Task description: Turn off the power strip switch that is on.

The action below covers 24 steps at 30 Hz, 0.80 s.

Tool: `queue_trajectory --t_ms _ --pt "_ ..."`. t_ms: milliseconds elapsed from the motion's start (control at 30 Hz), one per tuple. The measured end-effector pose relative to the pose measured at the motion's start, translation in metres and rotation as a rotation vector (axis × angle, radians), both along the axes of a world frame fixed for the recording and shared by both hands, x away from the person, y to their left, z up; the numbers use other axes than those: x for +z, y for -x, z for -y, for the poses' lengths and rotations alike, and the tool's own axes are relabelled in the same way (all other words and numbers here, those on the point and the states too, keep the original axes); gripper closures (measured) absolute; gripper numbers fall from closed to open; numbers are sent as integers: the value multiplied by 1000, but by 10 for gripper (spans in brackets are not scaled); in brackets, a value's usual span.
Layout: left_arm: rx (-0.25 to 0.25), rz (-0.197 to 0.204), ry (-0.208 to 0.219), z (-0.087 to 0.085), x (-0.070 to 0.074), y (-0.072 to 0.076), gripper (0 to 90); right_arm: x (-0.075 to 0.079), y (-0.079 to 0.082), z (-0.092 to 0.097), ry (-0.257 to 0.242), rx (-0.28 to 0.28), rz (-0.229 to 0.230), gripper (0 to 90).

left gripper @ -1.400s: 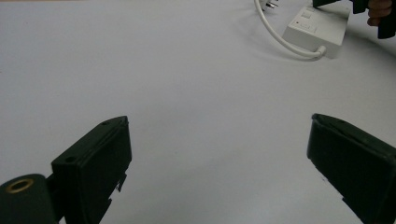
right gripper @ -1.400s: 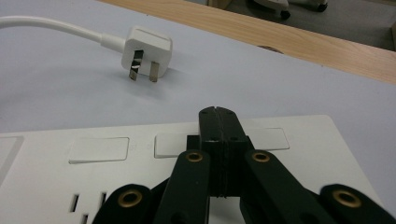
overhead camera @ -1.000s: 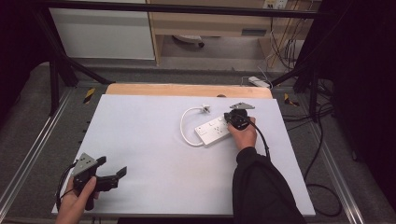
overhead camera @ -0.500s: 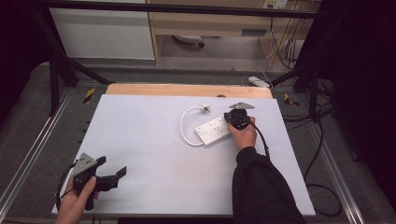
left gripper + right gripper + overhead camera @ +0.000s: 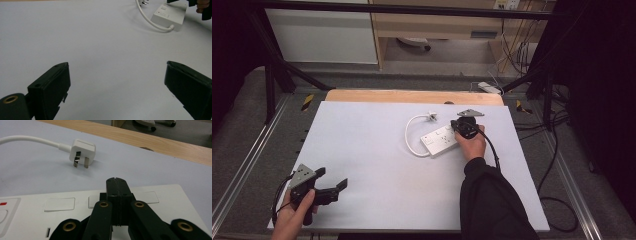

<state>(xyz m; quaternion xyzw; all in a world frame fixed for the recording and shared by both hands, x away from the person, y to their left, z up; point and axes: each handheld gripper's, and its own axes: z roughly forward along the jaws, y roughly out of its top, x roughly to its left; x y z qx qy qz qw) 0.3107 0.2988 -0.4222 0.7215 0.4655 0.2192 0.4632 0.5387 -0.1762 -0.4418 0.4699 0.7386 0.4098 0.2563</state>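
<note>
**Strip right under the shut right claw, plug lying free beyond it**

Strip [image 5: 441, 139] sits on the right half of the white mat [image 5: 362, 150], long axis running diagonally from near-left up to far-right in the high view. Its cable [image 5: 410, 131] loops off the near-left end and curls round to the plug [image 5: 82, 150], which lies loose on the mat just past the strip, pins up and pointing toward the right gripper's camera.

Right gripper [image 5: 116, 185] is clenched, jaws pressed together with nothing between them, tips hovering over or maybe touching the strip's top face near its far-right end; can't tell which from these shots. So the strip is directly below that claw, and the plug is a short way ahead and to the left in the right gripper view. The right hand is clearly the nearer one for either.

Left gripper [image 5: 117, 82] is released, jaws wide apart and empty, down at the near-left corner of the mat, well apart from the strip.

Room-wise, there's loads of bare mat to the left of the strip. The wooden edge [image 5: 412, 96] runs behind the plug, and the mat's right edge is fairly near the strip's far end, so sliding it left looks safer.
</note>
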Motion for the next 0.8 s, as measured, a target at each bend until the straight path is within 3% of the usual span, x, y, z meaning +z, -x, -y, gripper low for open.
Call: queue_trajectory --t_ms 367,800 --pt "0 0 -2 0 0 0 64 5 1 0 -51 4 6 877" --pt "-6 1 -7 1 0 0 64 14 2 2 -108 3 12 671"
